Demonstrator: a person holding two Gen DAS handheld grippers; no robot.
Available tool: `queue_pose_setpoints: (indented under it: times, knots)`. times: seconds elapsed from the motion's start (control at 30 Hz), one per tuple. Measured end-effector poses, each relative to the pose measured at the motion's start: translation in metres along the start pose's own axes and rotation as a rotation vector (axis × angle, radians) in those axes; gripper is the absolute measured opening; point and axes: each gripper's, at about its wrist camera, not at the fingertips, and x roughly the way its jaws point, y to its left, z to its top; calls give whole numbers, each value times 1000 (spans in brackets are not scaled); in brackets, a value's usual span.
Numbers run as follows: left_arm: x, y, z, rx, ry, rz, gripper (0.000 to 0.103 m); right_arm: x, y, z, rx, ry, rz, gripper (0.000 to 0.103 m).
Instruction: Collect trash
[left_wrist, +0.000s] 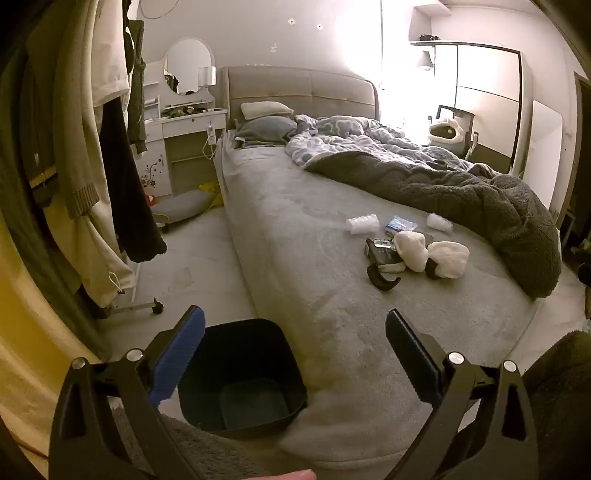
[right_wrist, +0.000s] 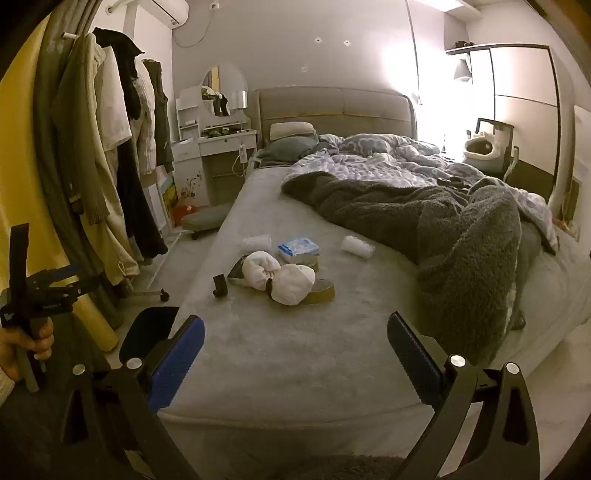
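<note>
A dark bin (left_wrist: 240, 376) stands on the floor at the bed's near left corner; its rim also shows in the right wrist view (right_wrist: 147, 328). On the bed (left_wrist: 295, 258) lie scattered items: two crumpled clear plastic pieces (left_wrist: 362, 223) (left_wrist: 439, 221), a blue-white packet (left_wrist: 399, 224), white fluffy slippers (left_wrist: 430, 254), a dark flat package (left_wrist: 380, 253) and a black curved piece (left_wrist: 382, 280). The same pile shows in the right wrist view (right_wrist: 284, 277). My left gripper (left_wrist: 295, 350) is open and empty above the bin and bed corner. My right gripper (right_wrist: 295, 354) is open and empty over the bed's foot.
A rack of hanging clothes (left_wrist: 74, 166) on wheels stands at the left. A grey duvet (left_wrist: 461, 199) covers the bed's right side. A white dressing table with mirror (left_wrist: 184, 110) stands by the headboard. A wardrobe (left_wrist: 480, 92) is at the far right.
</note>
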Motion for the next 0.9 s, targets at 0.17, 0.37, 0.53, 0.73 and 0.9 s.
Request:
queue_pose_setpoints:
  times: [0.17,0.37,0.53,0.73,0.9]
  knots:
    - [2,-1,0,-1,2,1,100,2,3,1,-11,-2,-1,100]
    - [0,0,0,-3,-4,-4,100,-2,-2,0,9,-13,8,100]
    - [0,0,0,-3,-5,-3,100,-1,0,0,11,-8,8,100]
    - [0,0,0,-2,-4,-2,100,1,0,-1,10,-7,9,100]
    - [0,0,0,-2,-4,-2,100,1,-1,0,11,-5,10,100]
